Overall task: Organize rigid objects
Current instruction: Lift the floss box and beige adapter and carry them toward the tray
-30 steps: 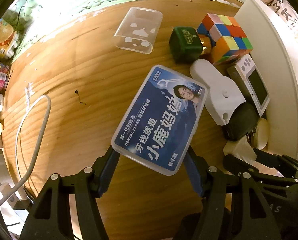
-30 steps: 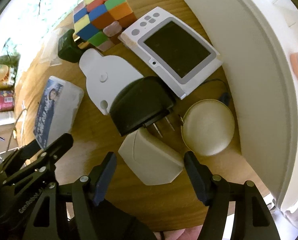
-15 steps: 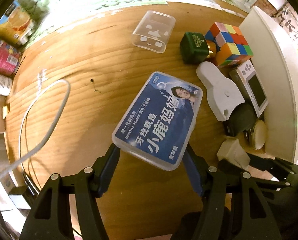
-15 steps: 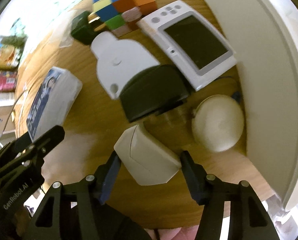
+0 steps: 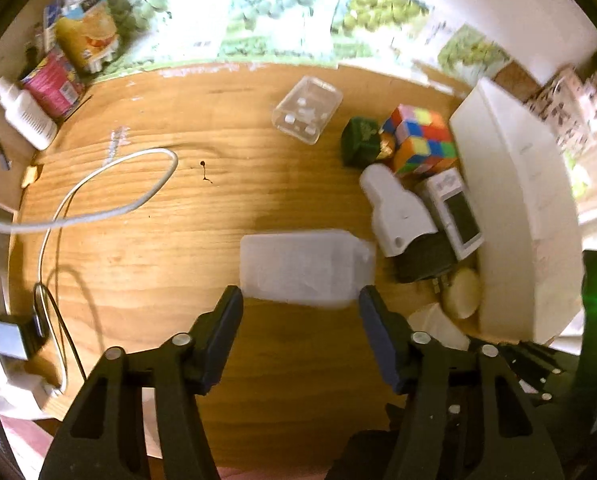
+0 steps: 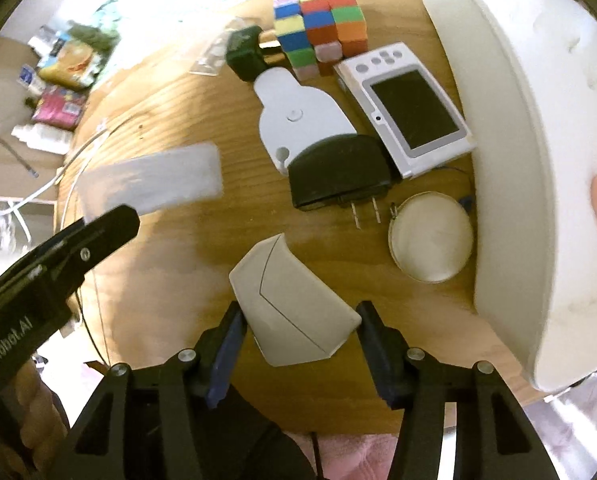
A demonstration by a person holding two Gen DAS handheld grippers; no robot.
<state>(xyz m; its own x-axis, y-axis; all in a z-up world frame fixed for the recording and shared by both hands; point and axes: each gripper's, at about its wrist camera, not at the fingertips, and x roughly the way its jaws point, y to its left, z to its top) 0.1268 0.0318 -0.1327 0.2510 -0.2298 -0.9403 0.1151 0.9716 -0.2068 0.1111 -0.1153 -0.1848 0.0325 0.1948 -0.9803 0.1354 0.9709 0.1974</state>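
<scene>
Both views were fisheye, each mounted behind its own gripper's fingers and looking steeply down onto the wooden table [image 5: 146,248]. The left wrist camera sat further back and took in the table out to the postered wall [image 5: 282,20]. The right wrist camera sat closer, over the cluster beside the white bin [image 6: 510,152]. Both covered the puzzle cube [image 5: 420,136] [image 6: 318,28], the white handheld device [image 5: 456,210] [image 6: 410,108] and the frosted plastic box [image 5: 304,266] [image 6: 154,182].
</scene>
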